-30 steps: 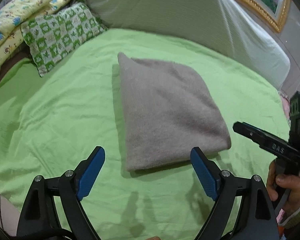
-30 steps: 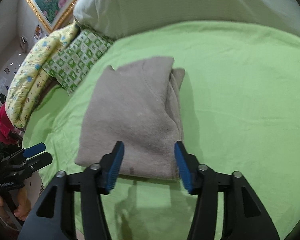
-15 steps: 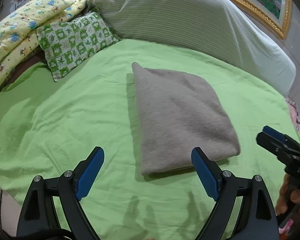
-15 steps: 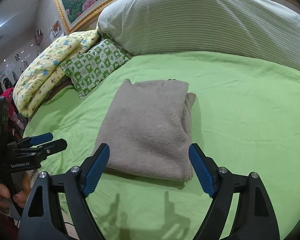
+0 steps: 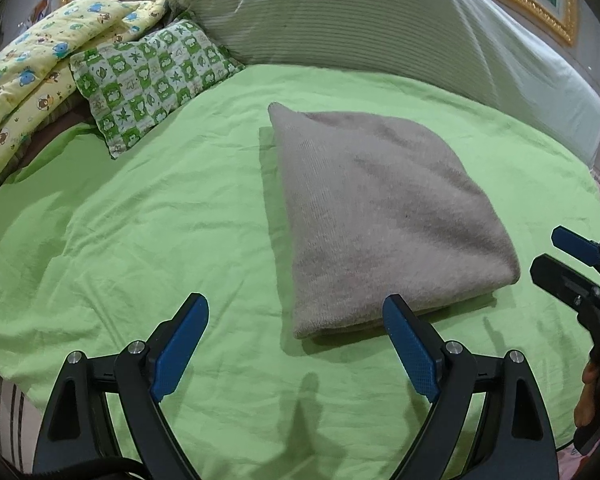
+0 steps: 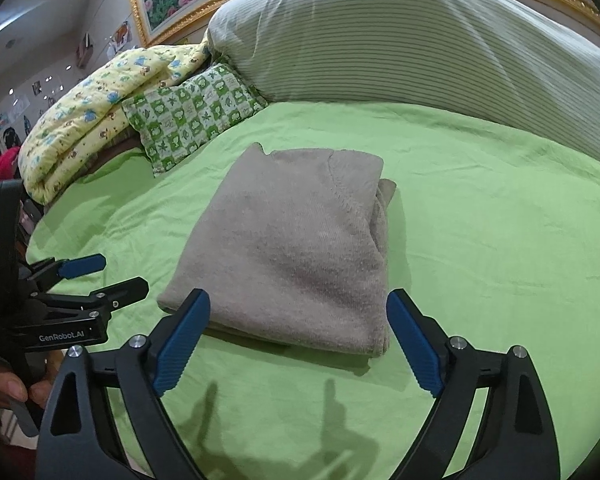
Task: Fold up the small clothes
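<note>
Grey sweater (image 6: 296, 248) lies folded mid-bed (image 6: 500, 240), long axis running near to far. Right gripper (image 6: 298, 334), jaws empty and opening wide, sits just short of its near edge. Left gripper (image 5: 296, 340) is spread, empty, sweater's near corner ahead-right.

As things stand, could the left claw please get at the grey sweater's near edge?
Probably yes: the left claw is open, and only bare green sheet lies before the sweater.

A green-sheeted bed (image 5: 140, 240) carries a folded grey garment (image 5: 380, 208) (centre), a checked pillow (image 5: 148, 80) behind.
</note>
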Tool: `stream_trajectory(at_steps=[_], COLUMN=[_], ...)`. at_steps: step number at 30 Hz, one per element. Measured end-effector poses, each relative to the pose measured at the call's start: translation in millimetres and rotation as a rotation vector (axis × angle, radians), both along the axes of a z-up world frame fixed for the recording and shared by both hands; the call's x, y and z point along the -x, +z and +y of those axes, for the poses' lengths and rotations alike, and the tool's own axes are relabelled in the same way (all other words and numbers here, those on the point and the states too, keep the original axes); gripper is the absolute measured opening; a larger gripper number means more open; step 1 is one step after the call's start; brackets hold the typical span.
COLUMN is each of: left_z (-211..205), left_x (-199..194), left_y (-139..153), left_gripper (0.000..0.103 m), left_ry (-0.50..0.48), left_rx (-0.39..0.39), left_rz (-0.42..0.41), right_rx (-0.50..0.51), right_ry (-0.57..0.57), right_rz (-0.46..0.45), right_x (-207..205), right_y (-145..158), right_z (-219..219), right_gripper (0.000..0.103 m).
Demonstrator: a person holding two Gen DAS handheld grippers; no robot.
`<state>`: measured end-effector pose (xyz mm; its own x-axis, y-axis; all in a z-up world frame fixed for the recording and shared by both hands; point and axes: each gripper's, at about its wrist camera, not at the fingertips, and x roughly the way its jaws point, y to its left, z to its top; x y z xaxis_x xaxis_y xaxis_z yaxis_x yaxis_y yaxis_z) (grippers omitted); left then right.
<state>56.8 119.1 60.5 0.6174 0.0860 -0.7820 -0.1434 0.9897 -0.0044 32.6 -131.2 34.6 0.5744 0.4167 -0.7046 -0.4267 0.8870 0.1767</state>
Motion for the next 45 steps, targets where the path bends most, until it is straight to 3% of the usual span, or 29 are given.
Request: stream_trajectory(at_steps=[10,17,45], left_z=[-4.8,-3.6,-5.2], left_x=[-7.8,-14.9,-21.3], left_y=[-18.3,-20.3,-13.9], left_gripper=[0.089,0.089,0.090], left_ry=[0.008,0.018,0.023], left_rx=[-0.014,-0.022,-0.005], left_rz=[-0.013,-0.013,-0.009], right_rx=[0.041,0.029,0.026], right_ry=[0.035,0.012,0.010], right_rz=[-0.050,-0.031,-0.027], right_x=[7.3,0.7,-8.8], right_y=[-22.9,-32.3,-30.9], right_z=[6.5,3.9,9.0], right_gripper=[0.091,0.091,0.093])
